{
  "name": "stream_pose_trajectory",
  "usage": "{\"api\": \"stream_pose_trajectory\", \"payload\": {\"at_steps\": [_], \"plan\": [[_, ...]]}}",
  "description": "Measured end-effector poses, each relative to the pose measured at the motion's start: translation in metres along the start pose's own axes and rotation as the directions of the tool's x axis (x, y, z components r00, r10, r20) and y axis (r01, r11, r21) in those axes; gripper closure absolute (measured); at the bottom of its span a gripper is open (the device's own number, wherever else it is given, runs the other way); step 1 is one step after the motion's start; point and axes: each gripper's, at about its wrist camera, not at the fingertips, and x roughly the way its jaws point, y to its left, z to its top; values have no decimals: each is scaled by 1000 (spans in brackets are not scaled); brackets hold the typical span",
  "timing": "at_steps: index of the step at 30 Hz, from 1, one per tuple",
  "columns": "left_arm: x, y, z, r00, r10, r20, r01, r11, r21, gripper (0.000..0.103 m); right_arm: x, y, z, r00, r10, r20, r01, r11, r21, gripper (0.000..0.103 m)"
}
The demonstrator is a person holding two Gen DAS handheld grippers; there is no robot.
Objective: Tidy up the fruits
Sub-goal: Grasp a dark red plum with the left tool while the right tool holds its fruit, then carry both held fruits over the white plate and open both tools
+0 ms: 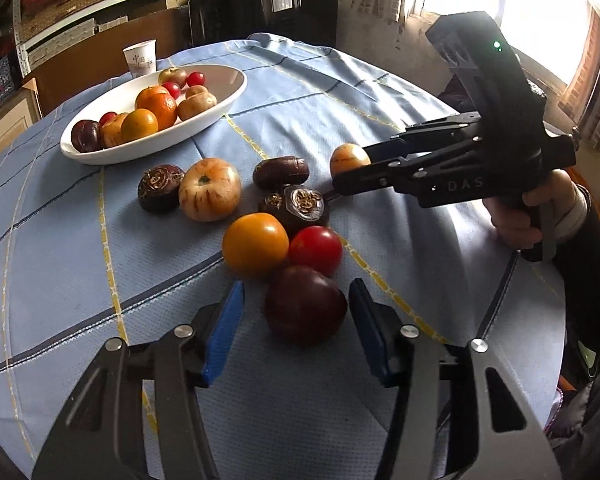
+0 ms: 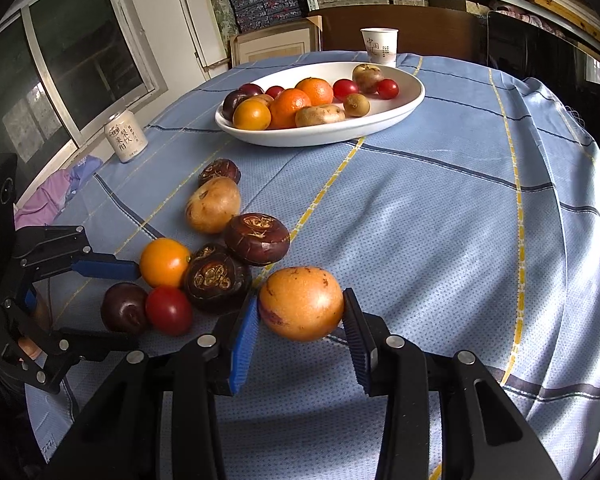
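The right hand-held gripper (image 2: 301, 318) clenches an orange-yellow fruit (image 2: 301, 303) just above the blue-clothed desk (image 2: 440, 208). The left hand-held gripper (image 1: 296, 312) stands released, its 2 blue pads either side of a dark plum (image 1: 305, 304) without touching it. A white bowl (image 2: 380, 120) of fruit sits farther back.

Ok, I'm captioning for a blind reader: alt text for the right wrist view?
The right gripper clamps a yellow-orange fruit over a blue cloth. To the left lie loose fruits, with the left gripper open around a dark plum. Behind stands a white bowl of fruit.
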Motion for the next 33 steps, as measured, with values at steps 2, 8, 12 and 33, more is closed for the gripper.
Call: {"api": "stream_pose_trajectory", "payload": {"at_steps": [2, 8, 12, 33], "plan": [[1, 1, 0, 1000, -5, -10, 5, 1000, -4, 53, 0, 0, 0, 1000, 1, 0, -1, 1000, 1, 61], [4, -1, -1, 999, -15, -30, 15, 1000, 5, 62, 0, 1, 0, 1000, -1, 1, 1, 1000, -1, 61], [5, -2, -1, 999, -17, -33, 18, 1000, 5, 64, 1, 2, -1, 1000, -1, -4, 1, 1000, -6, 61], [-10, 7, -2, 1000, 7, 29, -6, 999, -36, 64, -9, -5, 4, 997, 46, 55, -48, 998, 33, 62]]}}
